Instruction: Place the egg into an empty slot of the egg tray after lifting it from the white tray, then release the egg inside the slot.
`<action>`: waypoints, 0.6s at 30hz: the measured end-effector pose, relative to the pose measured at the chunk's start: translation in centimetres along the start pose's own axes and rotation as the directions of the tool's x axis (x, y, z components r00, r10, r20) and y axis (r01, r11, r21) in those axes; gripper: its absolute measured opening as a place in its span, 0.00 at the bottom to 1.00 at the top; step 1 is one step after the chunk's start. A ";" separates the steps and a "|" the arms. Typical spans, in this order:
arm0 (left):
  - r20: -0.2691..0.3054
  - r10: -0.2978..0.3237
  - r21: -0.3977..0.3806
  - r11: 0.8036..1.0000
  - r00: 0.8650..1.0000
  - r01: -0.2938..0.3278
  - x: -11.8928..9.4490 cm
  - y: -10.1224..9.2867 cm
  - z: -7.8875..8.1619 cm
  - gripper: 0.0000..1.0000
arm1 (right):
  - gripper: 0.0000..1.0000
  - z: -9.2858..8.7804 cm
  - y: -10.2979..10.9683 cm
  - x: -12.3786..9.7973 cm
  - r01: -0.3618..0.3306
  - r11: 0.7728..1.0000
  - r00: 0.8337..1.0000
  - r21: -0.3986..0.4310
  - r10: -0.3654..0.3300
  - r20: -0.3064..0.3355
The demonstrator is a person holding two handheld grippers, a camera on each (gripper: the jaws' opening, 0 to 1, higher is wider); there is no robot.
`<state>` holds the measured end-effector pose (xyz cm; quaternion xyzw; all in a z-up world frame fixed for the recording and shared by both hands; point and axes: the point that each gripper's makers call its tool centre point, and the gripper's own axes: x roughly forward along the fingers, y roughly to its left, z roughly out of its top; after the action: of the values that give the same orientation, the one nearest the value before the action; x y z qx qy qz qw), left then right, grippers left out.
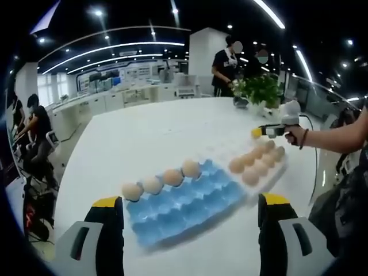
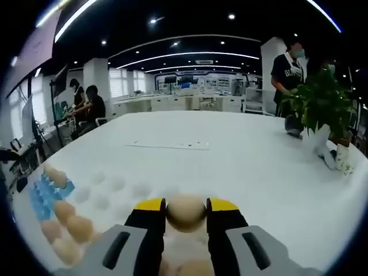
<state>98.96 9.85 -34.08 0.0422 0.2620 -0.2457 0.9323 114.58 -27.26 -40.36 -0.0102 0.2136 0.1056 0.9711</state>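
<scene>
In the left gripper view, a long row of white desks with a seated person (image 1: 35,123) runs along the 9 o'clock side of a large open office lit by curved ceiling strip lights (image 1: 109,47). The white table (image 1: 155,129) takes up the middle, smooth and bare toward 12 o'clock. The left gripper (image 1: 190,213) has its 2 yellow-tipped jaws spread wide apart, holding nothing, on either side of the blue egg tray (image 1: 187,201), which carries 4 eggs (image 1: 162,179) in a row along its far edge. Just beside it toward 3 o'clock lies the white tray (image 1: 270,172) with about 7 brown eggs. Farther off at 1 o'clock stand a potted plant (image 1: 261,89) and 2 people (image 1: 227,66) beside a white pillar. At 3 o'clock a hand (image 1: 296,135) holds the right gripper above the white tray. In the right gripper view, people sit at desks at 9 o'clock, the blue tray's corner and several eggs lie at 8 o'clock, and the white tray's empty hollows spread across the table surface. The right gripper (image 2: 186,210) has its jaws closed on 1 egg (image 2: 186,213), held just above the white tray at 6 o'clock. The plant sits at 3 o'clock.
</scene>
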 end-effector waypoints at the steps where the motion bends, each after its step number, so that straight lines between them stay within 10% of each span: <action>1: 0.002 -0.003 -0.001 1.000 1.000 0.003 0.0 -0.1 0.1 0.99 | 0.29 0.0 0.1 0.1 -0.004 1.000 1.000 -0.004 0.004 -0.001; 18: -0.001 0.014 -0.006 1.000 1.000 -0.014 -0.2 0.5 -0.2 0.99 | 0.30 -0.3 0.5 1.1 -0.021 1.000 0.999 -0.014 0.020 -0.047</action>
<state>98.97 10.41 -34.19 0.0412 0.2631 -0.2383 0.9339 115.35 -26.52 -41.08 -0.0176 0.2359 0.1168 0.9646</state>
